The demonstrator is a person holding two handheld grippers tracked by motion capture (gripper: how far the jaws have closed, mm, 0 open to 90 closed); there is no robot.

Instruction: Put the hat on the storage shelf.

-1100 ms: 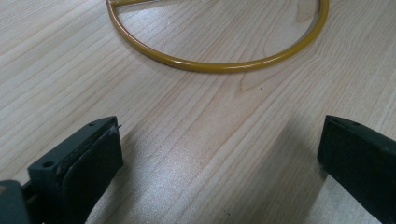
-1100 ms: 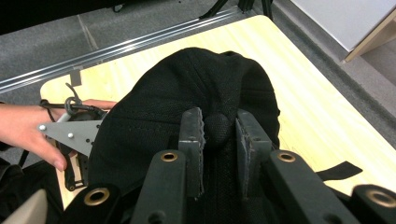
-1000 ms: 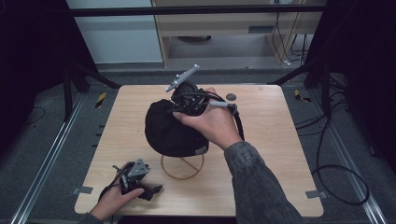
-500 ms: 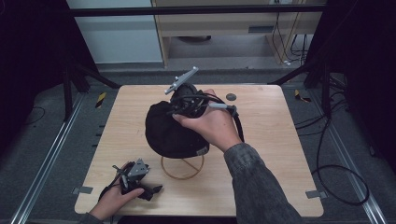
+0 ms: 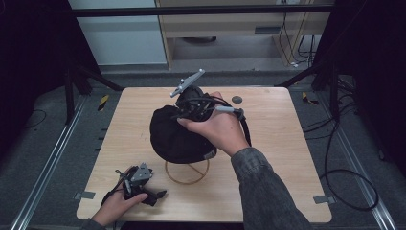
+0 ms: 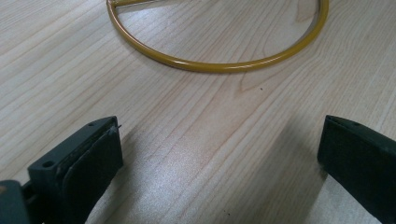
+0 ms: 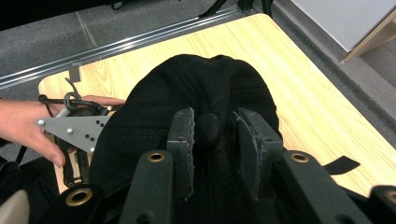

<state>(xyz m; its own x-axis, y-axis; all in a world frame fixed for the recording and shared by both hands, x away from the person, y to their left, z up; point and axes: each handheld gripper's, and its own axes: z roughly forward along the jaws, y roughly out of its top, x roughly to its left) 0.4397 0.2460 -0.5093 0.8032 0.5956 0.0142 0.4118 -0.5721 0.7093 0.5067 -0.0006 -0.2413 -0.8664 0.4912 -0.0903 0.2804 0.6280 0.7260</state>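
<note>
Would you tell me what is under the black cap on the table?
Under the black cap a yellow wire ring, apparently a stand's base, lies on the wooden table. The cap covers whatever rises from the ring to carry it.

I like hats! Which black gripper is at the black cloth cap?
The right gripper: its jaws, just opening, straddle the cap's button; the left gripper rests on table.

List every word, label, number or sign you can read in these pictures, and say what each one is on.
There are none that can be read.
The black cap has a small pale patch at its lower edge in the high view, too small and blurred to read.
The grey plate on the right gripper bears only holes, no writing.
The table and the yellow wire stand carry no text.
</note>
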